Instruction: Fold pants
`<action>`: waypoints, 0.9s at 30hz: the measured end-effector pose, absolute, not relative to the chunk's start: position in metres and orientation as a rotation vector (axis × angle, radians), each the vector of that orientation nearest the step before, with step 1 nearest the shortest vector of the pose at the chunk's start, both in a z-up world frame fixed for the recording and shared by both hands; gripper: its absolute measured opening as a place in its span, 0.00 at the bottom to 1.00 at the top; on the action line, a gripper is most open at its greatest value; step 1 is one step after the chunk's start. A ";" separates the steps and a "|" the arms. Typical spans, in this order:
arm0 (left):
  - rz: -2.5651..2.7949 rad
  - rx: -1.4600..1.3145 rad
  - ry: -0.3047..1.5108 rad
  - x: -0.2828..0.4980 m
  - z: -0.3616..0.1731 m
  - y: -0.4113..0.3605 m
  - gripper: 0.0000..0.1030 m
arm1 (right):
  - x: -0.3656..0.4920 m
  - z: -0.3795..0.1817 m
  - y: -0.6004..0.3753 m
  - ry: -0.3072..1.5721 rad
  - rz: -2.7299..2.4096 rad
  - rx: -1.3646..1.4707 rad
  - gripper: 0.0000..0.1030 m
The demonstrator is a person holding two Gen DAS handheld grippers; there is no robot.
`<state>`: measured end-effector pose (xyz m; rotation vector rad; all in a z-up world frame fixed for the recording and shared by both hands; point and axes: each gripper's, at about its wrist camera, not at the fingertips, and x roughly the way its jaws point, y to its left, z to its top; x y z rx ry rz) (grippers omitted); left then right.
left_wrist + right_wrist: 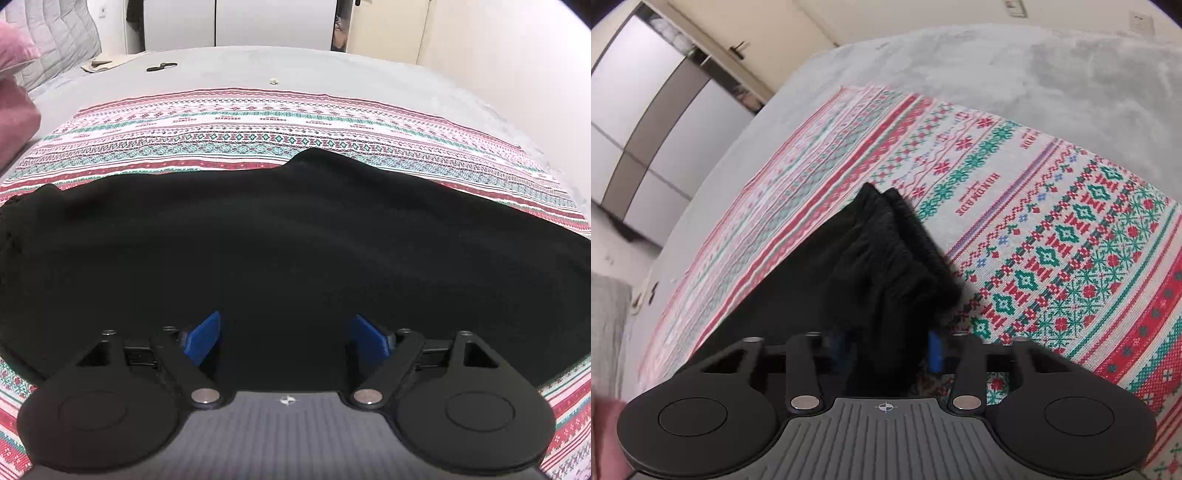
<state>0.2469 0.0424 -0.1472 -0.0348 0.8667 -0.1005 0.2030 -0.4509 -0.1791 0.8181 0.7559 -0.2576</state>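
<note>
Left gripper (286,338): blue pads spread wide, nothing between them; it sits low at the near edge of the black pants (288,236), which lie flat across the whole left wrist view, left to right.

Right gripper (886,349): fingers closed onto a bunch of the pants (882,266). Gathered ribbed edge, waistband or cuff (cannot tell which), lifted just beyond the tips; fabric hides the left pad.

Surface: patterned cloth (258,125), red, green and white bands, under the pants, spread on a grey bed cover (332,74). Pink pillow (16,92) far left. White wardrobe doors (236,22) beyond the bed.
</note>
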 end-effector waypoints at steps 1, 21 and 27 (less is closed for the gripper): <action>-0.106 -0.043 0.868 0.246 -0.147 0.042 1.00 | 0.206 -0.181 -0.450 0.758 -0.273 0.815 0.23; -0.212 -0.388 0.873 0.253 -0.147 0.079 1.00 | 0.219 -0.120 -0.101 0.316 0.132 -0.507 0.17; -0.251 -0.474 0.892 0.255 -0.148 0.084 1.00 | 0.205 -0.200 0.003 0.441 0.266 -0.855 0.28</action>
